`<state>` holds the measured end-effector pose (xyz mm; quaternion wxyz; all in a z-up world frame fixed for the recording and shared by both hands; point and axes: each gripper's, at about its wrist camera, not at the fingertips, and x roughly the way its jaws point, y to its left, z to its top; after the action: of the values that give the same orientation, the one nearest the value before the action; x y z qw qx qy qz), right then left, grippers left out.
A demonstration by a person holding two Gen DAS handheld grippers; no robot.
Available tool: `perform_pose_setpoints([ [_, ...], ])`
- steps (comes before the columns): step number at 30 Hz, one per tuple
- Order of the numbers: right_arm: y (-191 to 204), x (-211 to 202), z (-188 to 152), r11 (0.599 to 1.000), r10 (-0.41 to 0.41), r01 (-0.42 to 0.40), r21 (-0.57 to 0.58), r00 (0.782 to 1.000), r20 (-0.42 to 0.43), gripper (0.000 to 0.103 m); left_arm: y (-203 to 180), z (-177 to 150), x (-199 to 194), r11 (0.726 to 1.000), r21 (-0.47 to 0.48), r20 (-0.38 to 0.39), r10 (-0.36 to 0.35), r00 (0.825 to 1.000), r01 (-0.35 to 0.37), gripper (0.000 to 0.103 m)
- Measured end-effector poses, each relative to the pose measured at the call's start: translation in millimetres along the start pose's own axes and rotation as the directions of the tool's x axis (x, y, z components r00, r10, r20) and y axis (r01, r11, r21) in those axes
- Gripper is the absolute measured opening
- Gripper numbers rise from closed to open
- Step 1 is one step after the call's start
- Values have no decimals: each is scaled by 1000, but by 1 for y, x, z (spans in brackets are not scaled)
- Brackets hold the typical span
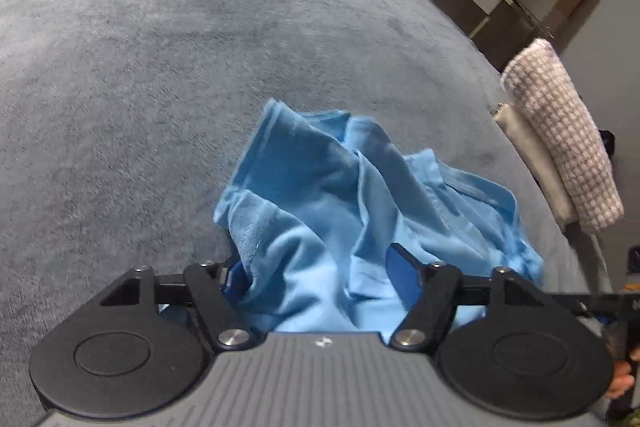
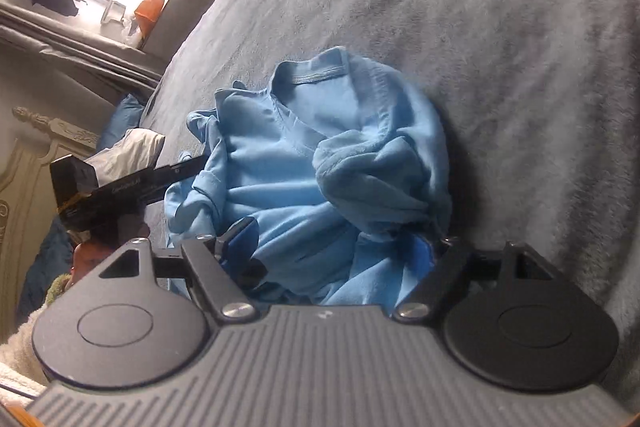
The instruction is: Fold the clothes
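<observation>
Lying crumpled on grey fleece bed cover point(image 1: 160, 75): one light blue t-shirt point(image 1: 340, 195), bunched in loose heap, no flat panel anywhere. Ribbed neckline point(image 2: 316, 77) showing at far edge of heap in right wrist view, turned up and partly open. Hemmed edge or sleeve point(image 1: 276, 119) sticking up beyond left claw, stitching visible. Deep creases running through middle, thicker rolled wad of cloth point(image 2: 360, 167) ahead of right claw, toward its right finger. Fabric matte, soft, somewhat blurred.

Left claw point(image 1: 320, 273) angled down into near side of heap, fingers point(image 1: 404, 275) spread moderately wide, blue pads showing, cloth bulging up between them and draped over left pad. Pads not clearly pressing on cloth; no firm pinch visible. Shirt directly ahead of and under this claw, bare bed cover stretching away beyond and to left of it.

Right claw point(image 2: 340, 247) also tilted down at heap from opposite side, fingers point(image 2: 240, 239) apart wider, shirt folds filling gap and hiding right pad almost fully. No clamp seen here either.

Left claw's black body point(image 2: 120, 187) seen left of right claw, poking into shirt's far-left edge. Checked towel point(image 1: 560, 135) hanging at bed edge, right of left claw.
</observation>
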<state>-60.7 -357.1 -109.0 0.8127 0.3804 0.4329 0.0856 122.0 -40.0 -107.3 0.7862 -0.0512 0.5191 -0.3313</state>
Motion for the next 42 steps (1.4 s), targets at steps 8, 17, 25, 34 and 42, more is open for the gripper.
perform_pose_setpoints([
  [8,35,60,31,987,80,-83,-136,996,-29,61,7,-51,-19,966,-180,-29,-194,981,186,55],
  [17,89,131,60,936,160,-205,-286,972,-173,19,-30,-89,-17,963,-130,-13,-241,970,237,56],
  [25,133,172,86,902,273,-325,-284,939,-208,7,-26,-71,-23,957,-139,96,-244,965,256,54],
  [34,162,165,122,900,99,-111,-421,994,-51,32,-17,-68,-8,965,-149,102,-203,974,216,57],
  [42,148,172,105,843,-78,-8,-538,987,-138,75,-22,-69,-7,971,-97,118,-207,971,219,58],
])
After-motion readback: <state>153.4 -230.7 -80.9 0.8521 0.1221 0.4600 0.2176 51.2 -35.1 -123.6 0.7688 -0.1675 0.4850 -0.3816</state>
